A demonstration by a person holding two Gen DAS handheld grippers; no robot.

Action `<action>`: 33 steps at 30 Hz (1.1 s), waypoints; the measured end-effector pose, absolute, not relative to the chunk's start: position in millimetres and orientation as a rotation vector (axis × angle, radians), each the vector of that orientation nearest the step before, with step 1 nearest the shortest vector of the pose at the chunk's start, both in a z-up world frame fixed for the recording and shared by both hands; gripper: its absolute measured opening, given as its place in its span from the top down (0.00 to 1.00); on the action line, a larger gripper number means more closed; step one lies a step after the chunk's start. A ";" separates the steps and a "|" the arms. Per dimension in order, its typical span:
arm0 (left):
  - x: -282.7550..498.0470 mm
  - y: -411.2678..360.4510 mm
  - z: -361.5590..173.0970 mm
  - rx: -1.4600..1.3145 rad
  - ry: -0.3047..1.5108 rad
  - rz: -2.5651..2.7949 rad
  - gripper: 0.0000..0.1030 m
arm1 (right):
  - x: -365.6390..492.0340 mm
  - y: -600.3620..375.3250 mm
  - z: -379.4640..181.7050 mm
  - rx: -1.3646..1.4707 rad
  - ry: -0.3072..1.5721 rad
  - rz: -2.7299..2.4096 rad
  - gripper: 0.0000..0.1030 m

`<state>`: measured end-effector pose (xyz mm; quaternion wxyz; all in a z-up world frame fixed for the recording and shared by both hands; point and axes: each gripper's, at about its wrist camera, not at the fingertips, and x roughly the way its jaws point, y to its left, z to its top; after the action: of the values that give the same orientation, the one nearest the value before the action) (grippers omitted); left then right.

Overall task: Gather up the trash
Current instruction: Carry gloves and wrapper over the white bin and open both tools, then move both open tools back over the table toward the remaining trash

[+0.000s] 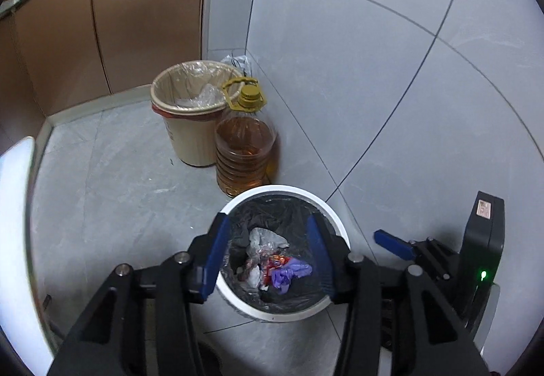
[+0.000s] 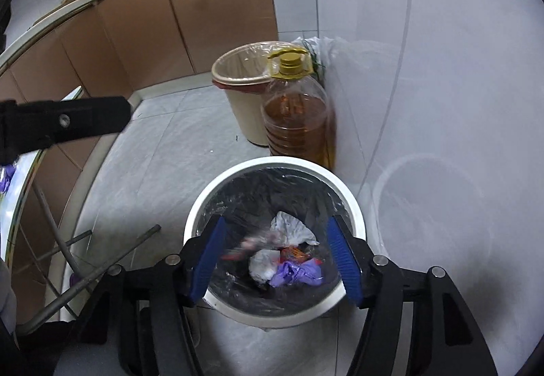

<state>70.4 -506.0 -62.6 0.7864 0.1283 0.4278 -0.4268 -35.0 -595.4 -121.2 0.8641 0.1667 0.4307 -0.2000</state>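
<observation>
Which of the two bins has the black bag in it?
The white bin, right beneath both grippers; the beige bin by the cabinets has a clear liner.

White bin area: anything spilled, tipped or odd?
Nothing stands out. The white bin stands upright with its trash inside the black liner. The oil jug and beige bin behind it are upright too. No spill shows on the floor.

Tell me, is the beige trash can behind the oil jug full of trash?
No, the beige trash can holds only its clear liner, with no trash showing inside.
</observation>
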 end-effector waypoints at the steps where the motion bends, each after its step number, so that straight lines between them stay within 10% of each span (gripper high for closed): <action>1: 69.6 -501.6 -60.3 0.274 0.911 -0.915 0.56 | -38.0 -594.2 -119.1 0.348 0.901 -0.425 0.36; 23: -14.7 -248.9 45.4 0.209 0.561 -0.532 0.55 | -85.7 -437.8 47.2 0.173 0.564 -0.302 0.09; 33: -45.3 -150.3 59.6 0.133 0.524 -0.370 0.36 | -100.8 -370.2 91.5 0.133 0.508 -0.183 0.07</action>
<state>-45.3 -150.3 59.6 0.9468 0.0656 0.2576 -0.1816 -100.8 -370.2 91.5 0.9617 0.0654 0.2506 -0.0903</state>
